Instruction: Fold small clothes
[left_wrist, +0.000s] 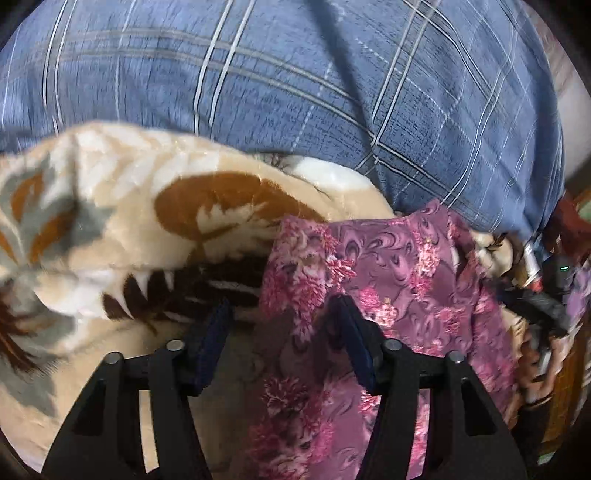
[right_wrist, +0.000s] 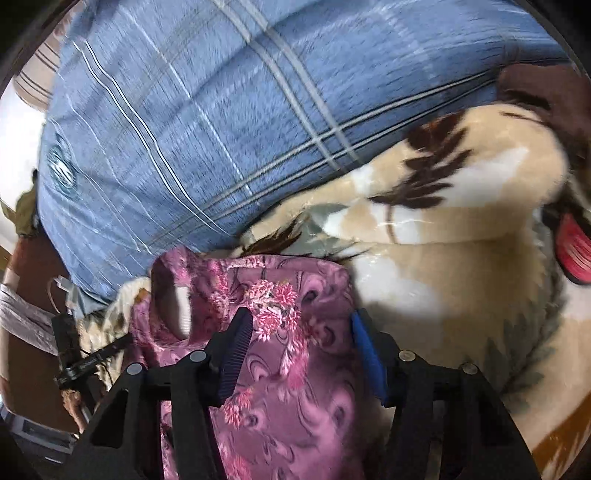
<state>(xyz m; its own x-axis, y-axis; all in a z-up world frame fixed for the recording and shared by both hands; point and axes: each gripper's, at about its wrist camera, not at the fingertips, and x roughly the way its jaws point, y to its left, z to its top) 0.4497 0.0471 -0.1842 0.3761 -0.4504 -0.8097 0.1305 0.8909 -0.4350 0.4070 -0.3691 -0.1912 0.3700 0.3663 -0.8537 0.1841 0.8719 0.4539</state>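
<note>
I count one garment in play: a single pink floral garment (left_wrist: 388, 266), purple-pink with printed flowers, and I have two grippers on it. From my left gripper (left_wrist: 280, 314) the cloth lies between the fingers and spills over the right-hand finger, running on past that side; the jaws stand partly apart, and I cannot tell whether the pads actually press the fabric. From my right gripper (right_wrist: 299, 332) the same garment (right_wrist: 280, 295) fills the gap between the two fingers and drapes toward me under the frame; those jaws are moderately apart too, the blue pad on the right sitting at the cloth's edge, and again a firm pinch is not clear to me. An opening in the garment, an armhole or neck, shows just left of the right gripper's left finger.

Beyond the fingertips lies one plush blanket (left_wrist: 155, 206), beige with brown, grey and white leaf shapes, rumpled under and ahead of the garment. Farther out from both grippers is one large blue plaid pillow (left_wrist: 295, 96), touching the blanket's far edge. This is a bed, not a counter.

At the far right of the left view my other gripper's dark body (left_wrist: 546, 306) shows, blurred. Left of the right gripper there is some dark gear (right_wrist: 85, 362) and a brown surface, too blurred to name.
</note>
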